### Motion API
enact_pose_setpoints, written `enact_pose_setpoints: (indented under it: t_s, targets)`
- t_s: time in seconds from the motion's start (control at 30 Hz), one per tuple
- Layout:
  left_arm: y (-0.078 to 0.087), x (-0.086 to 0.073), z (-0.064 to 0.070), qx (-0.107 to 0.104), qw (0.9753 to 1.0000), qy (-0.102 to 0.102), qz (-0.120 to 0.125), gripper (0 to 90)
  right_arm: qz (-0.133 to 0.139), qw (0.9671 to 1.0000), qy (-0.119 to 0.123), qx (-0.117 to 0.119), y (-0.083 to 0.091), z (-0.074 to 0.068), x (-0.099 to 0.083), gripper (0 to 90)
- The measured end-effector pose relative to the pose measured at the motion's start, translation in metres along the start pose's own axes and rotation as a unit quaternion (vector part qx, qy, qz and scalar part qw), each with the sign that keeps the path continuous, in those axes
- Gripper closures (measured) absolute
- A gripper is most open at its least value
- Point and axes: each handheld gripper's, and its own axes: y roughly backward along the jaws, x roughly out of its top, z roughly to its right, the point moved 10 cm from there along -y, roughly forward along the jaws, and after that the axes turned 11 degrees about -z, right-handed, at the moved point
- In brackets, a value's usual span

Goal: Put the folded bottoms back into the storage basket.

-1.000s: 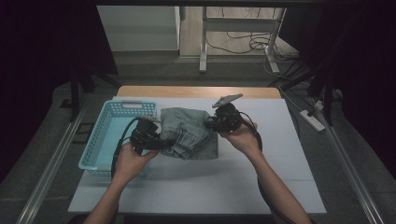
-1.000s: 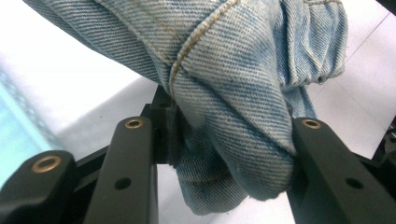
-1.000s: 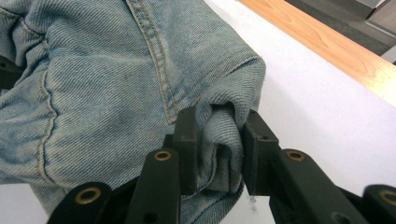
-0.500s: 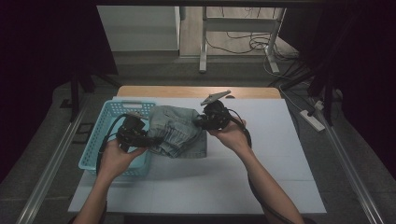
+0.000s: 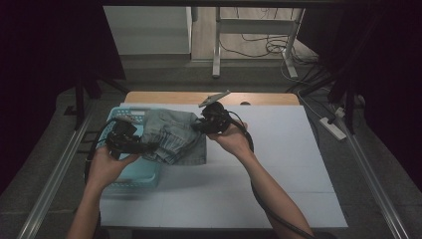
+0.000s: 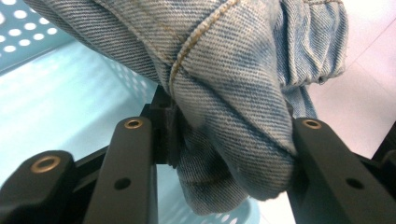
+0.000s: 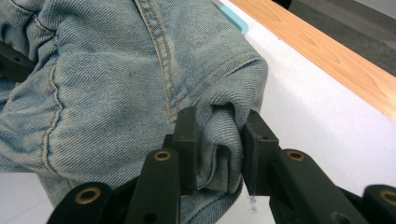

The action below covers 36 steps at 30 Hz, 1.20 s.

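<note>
The folded denim garment [image 5: 171,137] hangs between the two grippers, lifted off the white table top [image 5: 278,164], w/ its left part over the near-right corner of the light blue perforated basket [image 5: 130,175] and its right part still out past the basket's right rim, above the table. Left gripper [image 5: 142,144] is clamped on a thick fold at the garment's basket-side end; right gripper [image 5: 199,125] is clamped on a bunched edge at the end farthest from the basket. Judged progress: pickup done, garment partly across the basket rim, so approx. halfway thru the transfer; what looks left is carrying the rest inside the rim, lowering it, and letting go w/ both grippers. Left gripper view gives what the high view can't: the jaws pinch a rolled seam of the denim garment [image 6: 233,93], and the basket [image 6: 56,93] floor sits right below that end, so that end is already above the inside. Right gripper view shows the denim garment [image 7: 116,93] wadded between closed jaws, plus the table top [image 7: 317,116] and its wooden far edge [image 7: 327,51] beyond, w/ a sliver of the basket [image 7: 233,21] corner past the cloth. High view alone gives the overall layout: both of the person's hands, garment sagging mid-span, basket at table's left.
</note>
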Motion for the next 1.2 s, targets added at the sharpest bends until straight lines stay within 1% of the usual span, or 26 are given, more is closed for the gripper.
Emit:
enact_pose_setpoints:
  t_s: [0.1, 0.37, 0.4, 0.6, 0.8, 1.2]
  targets:
    - [0.005, -0.004, -0.006, 0.004, 1.0000, 0.001, 0.003, 58.6, 0.001, 1.0000, 0.003, 0.003, -0.003, -0.004, 0.008, 70.9]
    - [0.018, -0.016, -0.023, 0.011, 0.9998, 0.014, 0.006, 58.6, 0.001, 0.9999, 0.013, 0.009, -0.016, -0.017, 0.026, 70.9]
    - [0.019, -0.017, -0.025, 0.012, 0.9998, 0.016, 0.007, 58.6, -0.001, 0.9999, 0.011, 0.011, -0.018, -0.018, 0.029, 70.9]
    - [0.028, -0.025, -0.036, 0.016, 0.9994, 0.026, 0.015, 58.6, 0.002, 0.9997, 0.015, 0.019, -0.025, -0.025, 0.041, 70.9]
    - [0.033, -0.034, -0.047, 0.018, 0.9989, 0.038, 0.021, 58.7, 0.004, 0.9995, 0.022, 0.022, -0.034, -0.032, 0.052, 70.8]
    - [0.040, -0.051, -0.070, 0.033, 0.9975, 0.056, 0.028, 58.9, 0.005, 0.9990, 0.030, 0.031, -0.056, -0.047, 0.070, 70.7]
